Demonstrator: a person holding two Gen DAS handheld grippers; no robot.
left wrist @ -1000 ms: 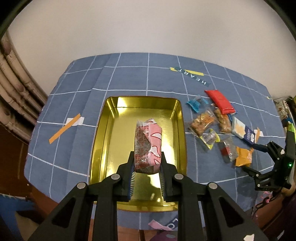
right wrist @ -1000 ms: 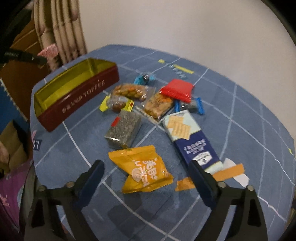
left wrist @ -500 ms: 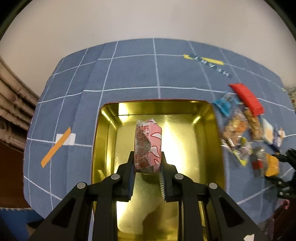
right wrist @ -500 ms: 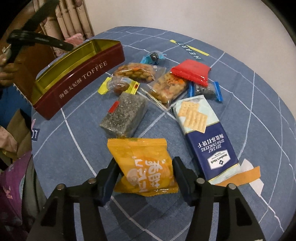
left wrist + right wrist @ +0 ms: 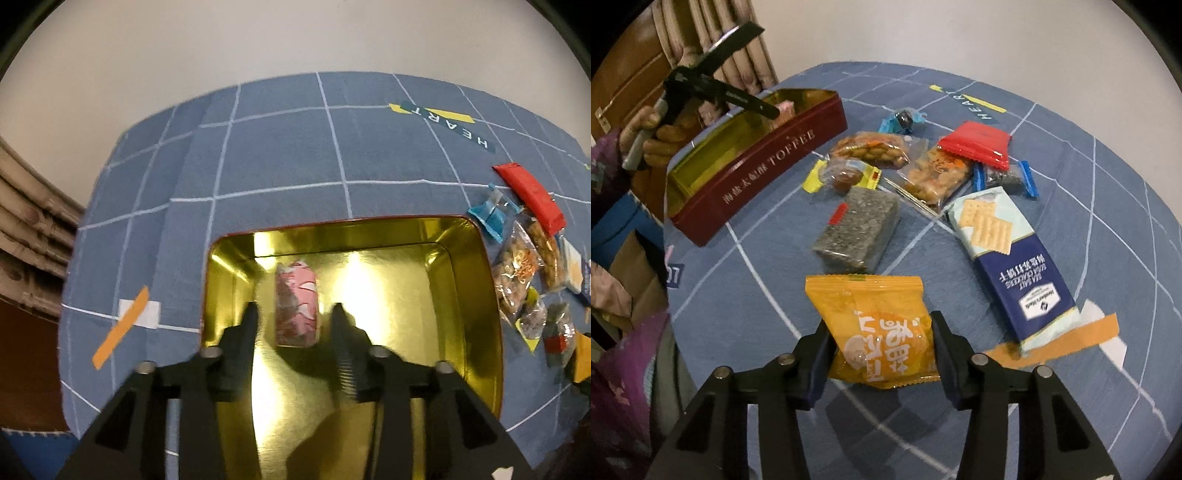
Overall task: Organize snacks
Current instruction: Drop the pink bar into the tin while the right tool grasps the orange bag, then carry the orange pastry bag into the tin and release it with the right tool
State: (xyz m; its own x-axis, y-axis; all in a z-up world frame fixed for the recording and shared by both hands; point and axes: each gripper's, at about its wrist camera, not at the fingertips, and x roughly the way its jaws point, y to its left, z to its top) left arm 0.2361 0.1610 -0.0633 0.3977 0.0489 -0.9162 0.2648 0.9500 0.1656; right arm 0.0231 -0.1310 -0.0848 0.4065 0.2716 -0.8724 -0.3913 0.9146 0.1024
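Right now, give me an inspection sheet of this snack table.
Surface: blue grid tablecloth, orange tape strips on it.
Job's things: pink snack in the gold-lined toffee tin; orange packet, cracker pack, red pouch and small clear packs outside.
Clutter: nothing seen.
Grippers: left claw has just opened, pads clear of the pink snack; right claw has just been closing, pads against the orange packet's edges.
Cables: nothing seen.
Surroundings: plain wall, curtain, person's hand.
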